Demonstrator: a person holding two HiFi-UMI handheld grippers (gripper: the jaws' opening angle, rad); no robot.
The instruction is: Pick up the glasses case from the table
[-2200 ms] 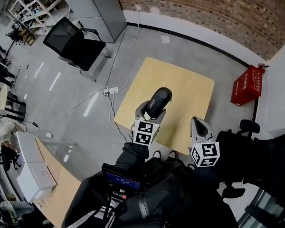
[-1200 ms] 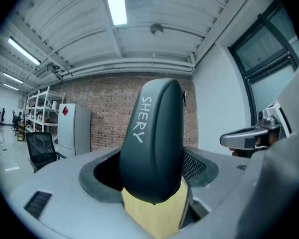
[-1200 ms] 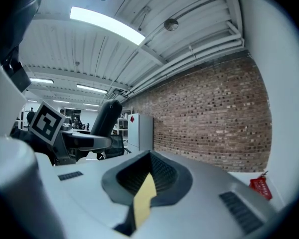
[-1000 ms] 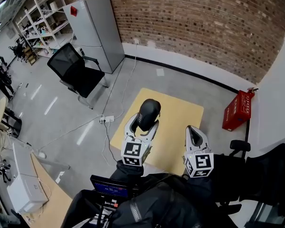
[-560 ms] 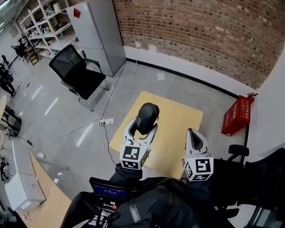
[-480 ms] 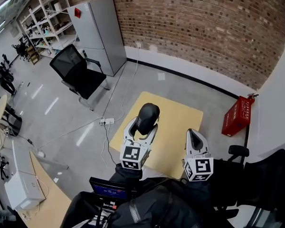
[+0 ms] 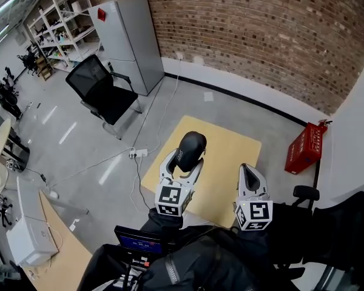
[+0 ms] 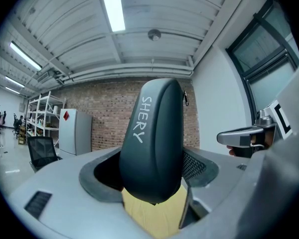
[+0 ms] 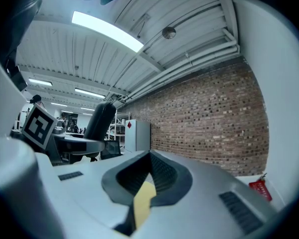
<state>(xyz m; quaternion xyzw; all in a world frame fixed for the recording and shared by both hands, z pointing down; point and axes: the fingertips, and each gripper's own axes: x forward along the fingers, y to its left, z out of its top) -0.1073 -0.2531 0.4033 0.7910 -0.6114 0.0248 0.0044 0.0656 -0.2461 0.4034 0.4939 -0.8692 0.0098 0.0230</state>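
A brick wall and grey floor fill most of the head view, with a tall grey cabinet and a black office chair off to the left. Below the camera lies the pale wooden tabletop, bare as far as it shows, and a red crate stands on the floor just beside its right edge.

The left tool pinches the glasses case. In the left gripper view its jaws stand wide around the dark, rounded shell, gripping the near end while most of the case sticks out past the tips. The case appears to be lifted clear of the tabletop. The right tool hangs beside it, well apart, jaws pressed together on nothing.

The lift looks essentially done. What it calls for now is a steady, level hold with even squeeze. The smooth curved shell could pivot or slide out if the grip slackens, since so much of it overhangs.
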